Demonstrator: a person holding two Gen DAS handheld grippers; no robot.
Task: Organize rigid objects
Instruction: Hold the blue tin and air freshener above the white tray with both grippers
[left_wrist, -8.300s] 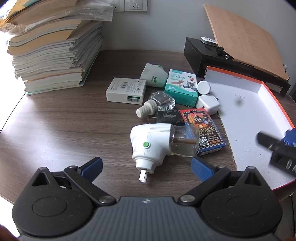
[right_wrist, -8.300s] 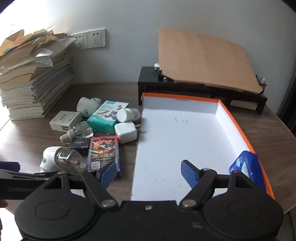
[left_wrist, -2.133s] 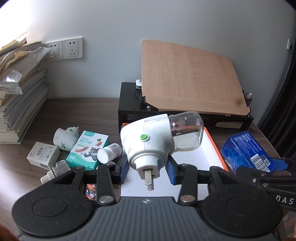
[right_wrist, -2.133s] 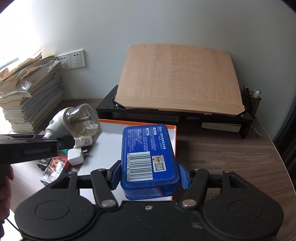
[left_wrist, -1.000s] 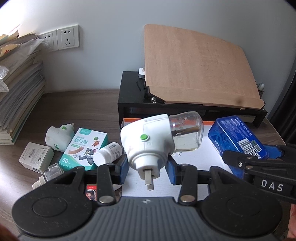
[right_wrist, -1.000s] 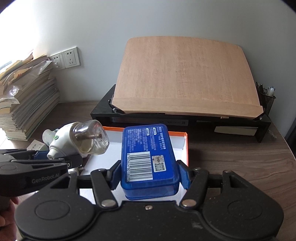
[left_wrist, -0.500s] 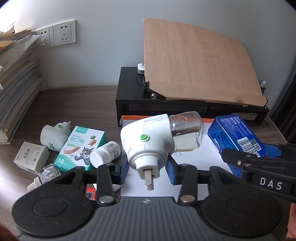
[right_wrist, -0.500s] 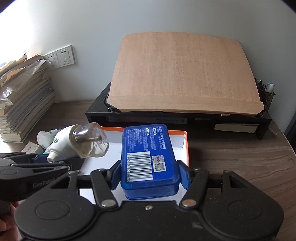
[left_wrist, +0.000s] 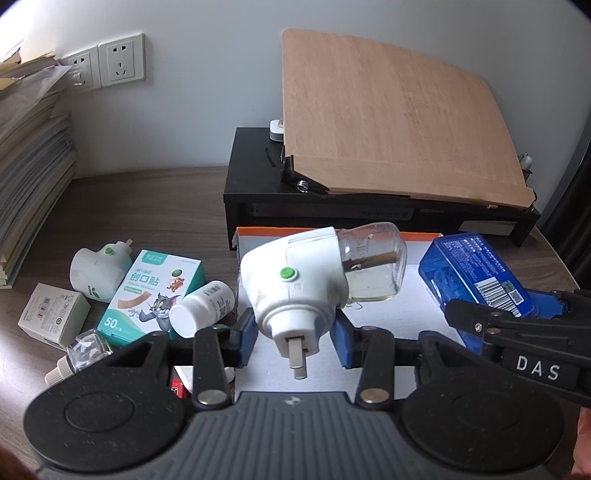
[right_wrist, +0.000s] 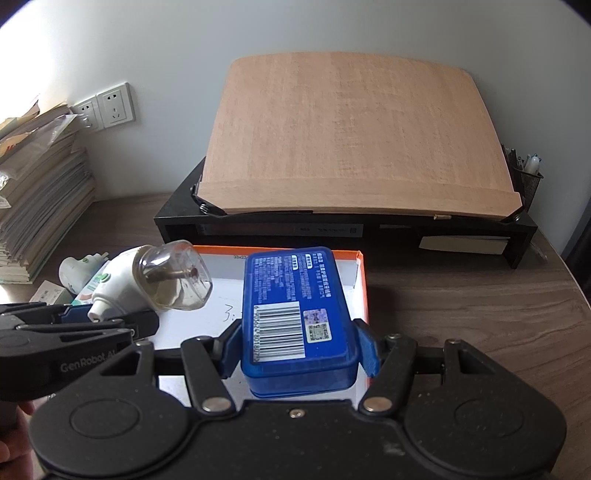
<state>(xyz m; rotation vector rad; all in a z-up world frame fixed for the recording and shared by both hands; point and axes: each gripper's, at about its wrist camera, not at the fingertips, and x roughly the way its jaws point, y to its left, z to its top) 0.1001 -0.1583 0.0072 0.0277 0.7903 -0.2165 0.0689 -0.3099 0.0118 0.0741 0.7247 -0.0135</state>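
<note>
While both claws hung above the orange-rimmed tray (left_wrist: 255, 232), each was clamped on something. The left claw (left_wrist: 293, 338) gripped the white plug-in vaporizer (left_wrist: 295, 280) by its body, prong pointing back toward the camera and its clear bottle (left_wrist: 373, 269), holding a little yellowish liquid, tilted away over the tray's white floor. The right claw (right_wrist: 299, 347) pinched the blue plastic case (right_wrist: 295, 306) by its long sides, barcode label up, over the tray's right half near the orange edge (right_wrist: 364, 288); in the left wrist view the same case (left_wrist: 476, 284) showed to the right of the vaporizer.

Left of the tray, on the wooden table (left_wrist: 147, 206), lay a white pill bottle (left_wrist: 201, 314) on its side, just beside a teal bandage box (left_wrist: 151, 299). Farther left sat a second white vaporizer (left_wrist: 99, 273), a small white carton (left_wrist: 53, 317) and a small clear refill bottle (left_wrist: 81, 354). Behind the tray stood a black stand (right_wrist: 332, 229) carrying a sloped wooden board (right_wrist: 351, 136). Well left of the tray rose a stack of papers (right_wrist: 40, 195).
</note>
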